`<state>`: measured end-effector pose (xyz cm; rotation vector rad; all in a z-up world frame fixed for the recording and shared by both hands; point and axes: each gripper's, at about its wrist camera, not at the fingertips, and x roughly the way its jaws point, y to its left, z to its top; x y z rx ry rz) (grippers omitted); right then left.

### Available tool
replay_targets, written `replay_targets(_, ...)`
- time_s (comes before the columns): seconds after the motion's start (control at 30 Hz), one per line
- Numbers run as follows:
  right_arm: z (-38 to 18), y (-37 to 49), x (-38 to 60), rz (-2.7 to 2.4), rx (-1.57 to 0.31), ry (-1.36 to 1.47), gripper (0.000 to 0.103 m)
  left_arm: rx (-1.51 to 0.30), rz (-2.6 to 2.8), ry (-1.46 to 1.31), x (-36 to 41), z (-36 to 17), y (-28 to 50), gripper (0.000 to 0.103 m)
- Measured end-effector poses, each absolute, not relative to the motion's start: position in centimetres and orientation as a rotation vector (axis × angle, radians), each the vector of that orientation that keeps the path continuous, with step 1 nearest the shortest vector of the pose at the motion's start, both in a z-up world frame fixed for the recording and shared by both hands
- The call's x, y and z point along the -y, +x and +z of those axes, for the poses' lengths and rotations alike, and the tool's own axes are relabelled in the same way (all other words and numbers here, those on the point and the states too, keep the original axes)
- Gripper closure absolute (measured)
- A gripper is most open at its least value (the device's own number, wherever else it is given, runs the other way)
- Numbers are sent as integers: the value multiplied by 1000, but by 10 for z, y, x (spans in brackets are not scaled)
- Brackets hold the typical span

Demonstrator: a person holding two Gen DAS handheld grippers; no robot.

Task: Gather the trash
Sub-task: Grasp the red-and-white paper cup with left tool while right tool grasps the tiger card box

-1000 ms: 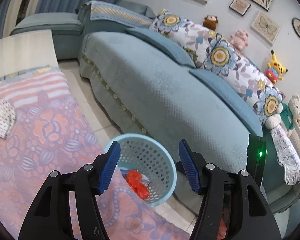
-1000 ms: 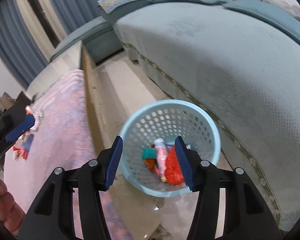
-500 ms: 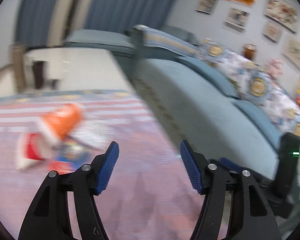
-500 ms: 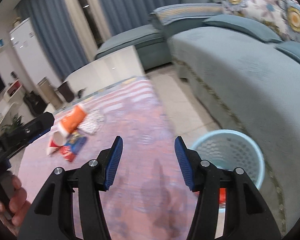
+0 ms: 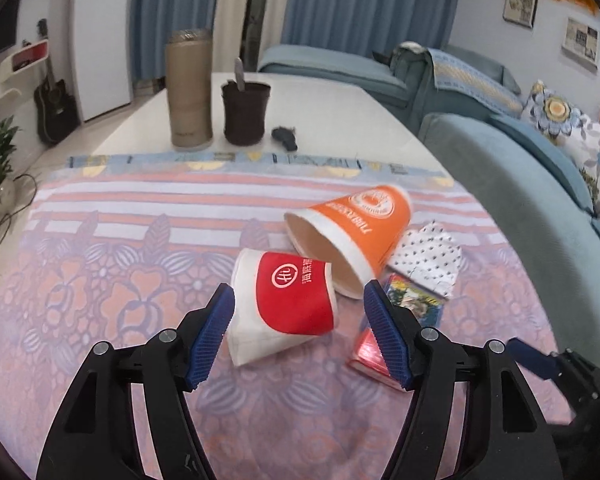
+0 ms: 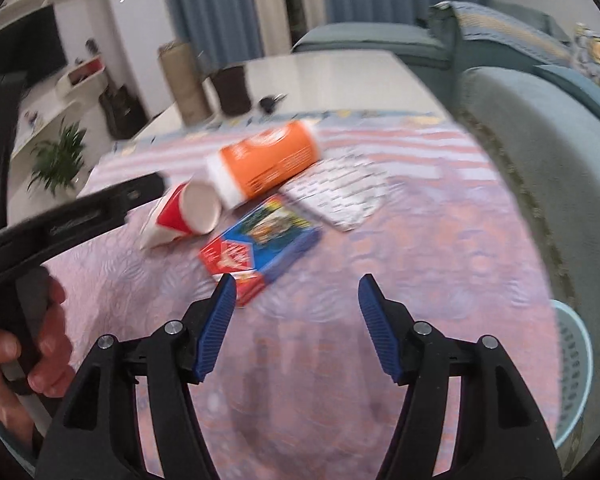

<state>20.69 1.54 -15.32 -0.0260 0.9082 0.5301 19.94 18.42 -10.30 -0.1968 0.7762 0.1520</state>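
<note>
A red and white paper cup (image 5: 286,304) lies on its side on the pink patterned tablecloth (image 5: 100,280), between the open jaws of my left gripper (image 5: 300,332). An orange paper cup (image 5: 352,236) lies just behind it, with a dotted white wrapper (image 5: 428,260) and a red and blue box (image 5: 404,320) to the right. In the right wrist view the same red cup (image 6: 184,212), orange cup (image 6: 264,164), wrapper (image 6: 340,192) and box (image 6: 260,248) lie ahead of my open, empty right gripper (image 6: 294,320). The light blue trash basket (image 6: 572,372) stands at the right edge.
A tall tan canister (image 5: 189,88), a dark pot (image 5: 246,112) and a small dark object (image 5: 285,138) stand on the white table end beyond the cloth. A blue-green sofa (image 5: 520,184) runs along the right side. The hand holding the left gripper (image 6: 24,344) shows at left.
Both grippers have swung away from the basket and sofa toward the table. The left gripper has closed in on the red cup; the right has come nearer the box.
</note>
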Motion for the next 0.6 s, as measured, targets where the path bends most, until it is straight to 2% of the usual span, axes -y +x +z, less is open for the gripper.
replay_targets(0.27,-176,214,-48,501,-966,-119,43,-847,195,-64,-176,-130,210,41)
replay_targets(0.6,-175,216,-14,375,-935,-23,43,-873,232,-11,-212,-135,152,42)
